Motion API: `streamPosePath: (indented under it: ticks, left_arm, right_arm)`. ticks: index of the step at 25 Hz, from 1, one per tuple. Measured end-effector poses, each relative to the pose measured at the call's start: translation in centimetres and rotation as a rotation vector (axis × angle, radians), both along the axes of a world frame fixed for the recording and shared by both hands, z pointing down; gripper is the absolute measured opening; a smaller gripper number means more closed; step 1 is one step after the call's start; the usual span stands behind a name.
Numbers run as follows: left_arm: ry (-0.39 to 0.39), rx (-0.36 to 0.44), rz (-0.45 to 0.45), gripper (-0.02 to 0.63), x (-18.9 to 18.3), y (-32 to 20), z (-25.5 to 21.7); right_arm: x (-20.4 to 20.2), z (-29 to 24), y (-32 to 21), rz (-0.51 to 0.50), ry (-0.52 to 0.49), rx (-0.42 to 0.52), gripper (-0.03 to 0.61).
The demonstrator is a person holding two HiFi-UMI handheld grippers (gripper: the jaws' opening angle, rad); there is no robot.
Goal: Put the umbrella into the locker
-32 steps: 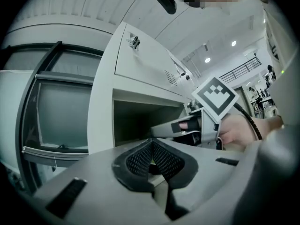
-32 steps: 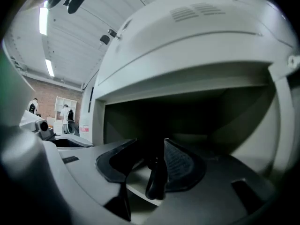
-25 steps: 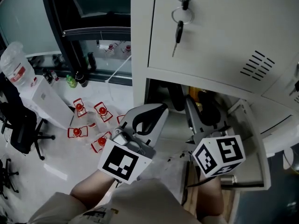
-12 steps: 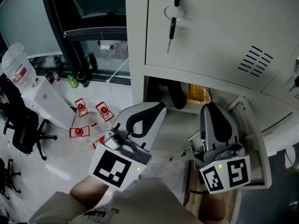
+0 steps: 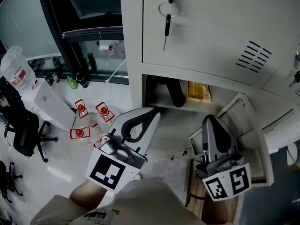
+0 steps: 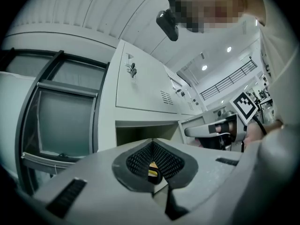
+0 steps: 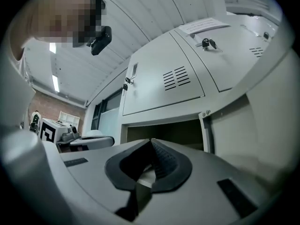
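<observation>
Grey steel locker (image 5: 136, 41), filling the right and far part of the head view.
- Upper door (image 5: 211, 27): closed, with a key (image 5: 166, 26) hanging from its lock.
- Lower compartment (image 5: 157, 102): open, its door (image 5: 248, 121) swung out to the right.

Umbrella (image 5: 176, 93): black, folded, inside the lower compartment toward its left side. It is free of both grippers. A yellow packet (image 5: 198, 92) sits just to its right on the same shelf.

Left gripper (image 5: 152, 111): near side of the compartment, before its left part, pointing at the opening.
- Jaws clenched tip to tip, grasping nothing.
- In the left gripper view a bit of the yellow packet shows through the hollow behind the tips.

Right gripper (image 5: 211, 119): near side of the compartment, before its right part and just left of the open door, well apart from the umbrella.
- Jaws have just closed and now stand together.
- The right gripper view shows nothing between them.

Floor, left:
- Cluster of small red items (image 5: 89, 121), kind unclear.
- Black chair (image 5: 21, 130) at the left edge.
- Clear bottle (image 5: 14, 67) farther back.
</observation>
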State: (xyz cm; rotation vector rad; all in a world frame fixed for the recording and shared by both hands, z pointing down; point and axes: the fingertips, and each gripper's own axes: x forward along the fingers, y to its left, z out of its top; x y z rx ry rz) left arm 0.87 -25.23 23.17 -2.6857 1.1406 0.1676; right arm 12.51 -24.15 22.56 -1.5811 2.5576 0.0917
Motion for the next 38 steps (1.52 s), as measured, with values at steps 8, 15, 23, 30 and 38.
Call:
streamPosePath:
  ticks: [8,15,23,30,38]
  left_arm:
    - [-0.026,-0.032,-0.011,0.008,-0.5,0.1,2.1]
    - [-0.056,-0.067,-0.013,0.008,-0.4,0.4,4.4]
    - [-0.071,-0.109,-0.023,0.008,-0.5,0.4,6.3]
    - [-0.078,-0.116,-0.021,0.008,-0.3,0.6,6.7]
    - [-0.097,-0.112,-0.016,0.008,0.0,0.8,7.0]
  right_arm:
    - [0.1,3.3,0.7,0.030,0.054,-0.063,0.011]
    - [0.2,5.5,0.9,0.040,0.061,-0.110,0.011]
    - [-0.3,7.1,1.2,0.029,0.074,-0.149,0.009]
    - [-0.7,7.4,1.3,0.018,0.111,-0.151,0.008]
    - [-1.1,7.8,1.5,-0.004,0.115,-0.160,0.008]
